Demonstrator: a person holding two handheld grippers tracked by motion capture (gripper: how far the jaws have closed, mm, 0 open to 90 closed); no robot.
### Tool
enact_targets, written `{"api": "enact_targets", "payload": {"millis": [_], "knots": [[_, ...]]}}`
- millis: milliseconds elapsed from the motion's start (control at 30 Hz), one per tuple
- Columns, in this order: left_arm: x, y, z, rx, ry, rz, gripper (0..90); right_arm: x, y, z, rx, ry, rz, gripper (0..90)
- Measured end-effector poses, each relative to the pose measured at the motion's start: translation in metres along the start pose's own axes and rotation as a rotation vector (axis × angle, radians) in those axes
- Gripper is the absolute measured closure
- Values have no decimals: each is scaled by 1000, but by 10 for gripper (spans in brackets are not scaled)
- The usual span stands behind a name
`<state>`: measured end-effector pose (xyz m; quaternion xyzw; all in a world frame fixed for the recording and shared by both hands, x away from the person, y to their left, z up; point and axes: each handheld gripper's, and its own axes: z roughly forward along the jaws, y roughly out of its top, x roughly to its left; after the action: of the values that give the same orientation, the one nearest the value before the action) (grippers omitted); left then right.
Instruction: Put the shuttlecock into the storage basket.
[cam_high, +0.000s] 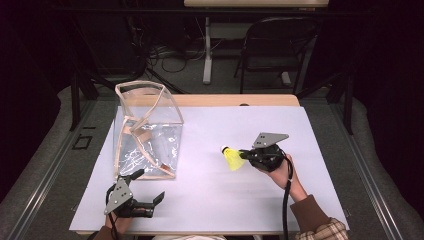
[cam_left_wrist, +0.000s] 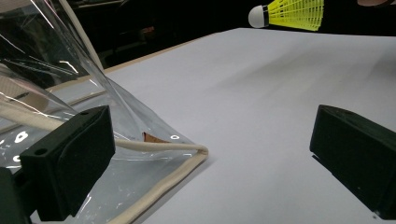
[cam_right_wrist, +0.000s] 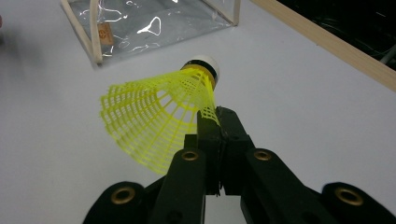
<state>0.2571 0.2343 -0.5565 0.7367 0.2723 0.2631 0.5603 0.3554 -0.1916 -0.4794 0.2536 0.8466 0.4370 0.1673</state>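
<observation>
A yellow plastic shuttlecock (cam_high: 232, 157) with a white cork tip hangs just above the white sheet, right of centre. My right gripper (cam_high: 245, 155) is shut on the edge of its mesh skirt (cam_right_wrist: 159, 121), and the jaws (cam_right_wrist: 217, 116) pinch it tight with the cork pointing away. A clear plastic bag (cam_high: 147, 130) with cream trim stands open at the left. My left gripper (cam_high: 148, 186) sits in front of the bag, open. Between its wide-apart jaws (cam_left_wrist: 210, 158), near the left one, lies the bag's lower corner (cam_left_wrist: 154, 154), with no pad pressing on it. The shuttlecock (cam_left_wrist: 289, 13) shows far off.
A white sheet (cam_high: 210, 200) covers the table, whose wooden edge (cam_high: 235, 100) shows at the back. A small brown tag (cam_right_wrist: 106, 33) sits inside the bag (cam_right_wrist: 149, 23). A dark chair (cam_high: 280, 50) and cables lie on the floor beyond the table.
</observation>
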Motion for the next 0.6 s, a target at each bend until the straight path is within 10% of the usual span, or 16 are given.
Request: {"api": "enact_targets", "payload": {"millis": [600], "knots": [[0,0,0,2,-5,1,2,-3,12,-8,-18,6,16,893]]}}
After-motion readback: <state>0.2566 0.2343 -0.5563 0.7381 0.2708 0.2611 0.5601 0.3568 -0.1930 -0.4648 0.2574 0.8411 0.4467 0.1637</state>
